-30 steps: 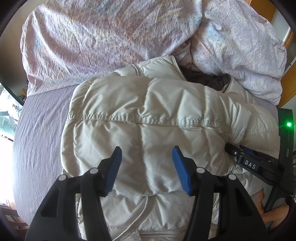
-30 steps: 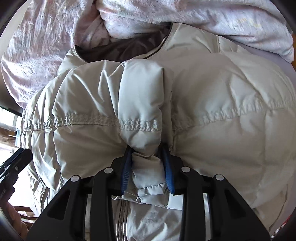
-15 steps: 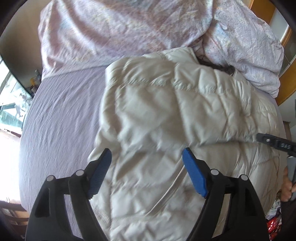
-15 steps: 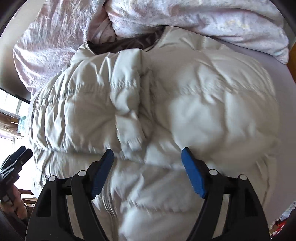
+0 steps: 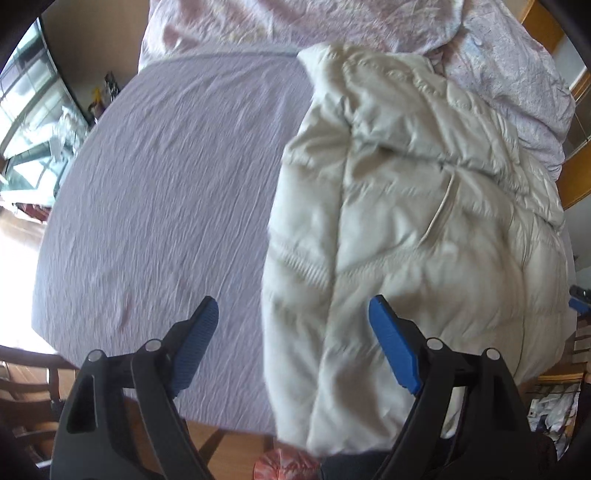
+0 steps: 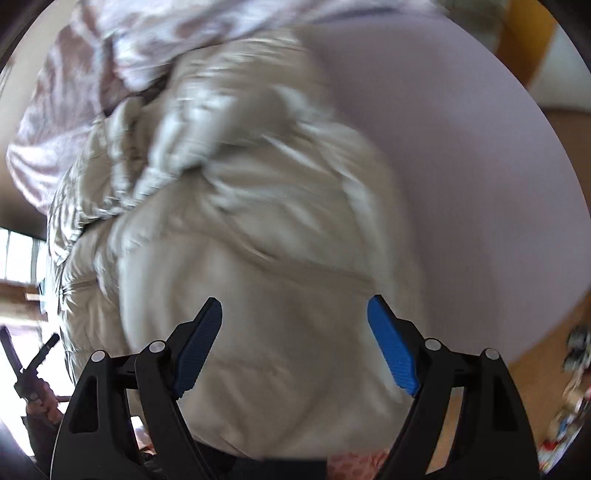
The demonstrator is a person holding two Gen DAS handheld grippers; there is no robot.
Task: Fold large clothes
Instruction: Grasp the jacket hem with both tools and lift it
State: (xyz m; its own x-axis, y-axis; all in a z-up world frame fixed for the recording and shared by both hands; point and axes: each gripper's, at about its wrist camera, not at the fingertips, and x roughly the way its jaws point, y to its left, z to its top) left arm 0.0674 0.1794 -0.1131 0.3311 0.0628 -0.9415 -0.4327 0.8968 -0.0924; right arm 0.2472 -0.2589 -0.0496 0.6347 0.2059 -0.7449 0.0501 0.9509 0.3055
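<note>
The left claw (image 5: 291, 332) is released, nothing between its blue pads; its jaws have just been opening, and they frame the seam where the puffy cream jacket (image 5: 413, 221) meets bare bed sheet (image 5: 166, 184). From this claw the jacket lies ahead and to the right, its near edge under the right-hand pad, while the left-hand pad hangs over sheet alone.

The right claw (image 6: 295, 336) is likewise released, its jaws also just opened, and empty. The jacket (image 6: 240, 240) sits directly below and ahead of it, filling the gap between the pads and spreading to the left; plain sheet (image 6: 461, 147) lies off to its right. This view is heavily blurred, so fine folds cannot be read.

The jacket rests on the bed as a partly folded bundle, its long axis running away from both claws toward the rumpled floral duvet (image 5: 332, 26) at the far end. By my judgement the right claw is the nearer one for the next grasp, being squarely over the padding; the left would have to shift rightward to meet the fabric edge.
</note>
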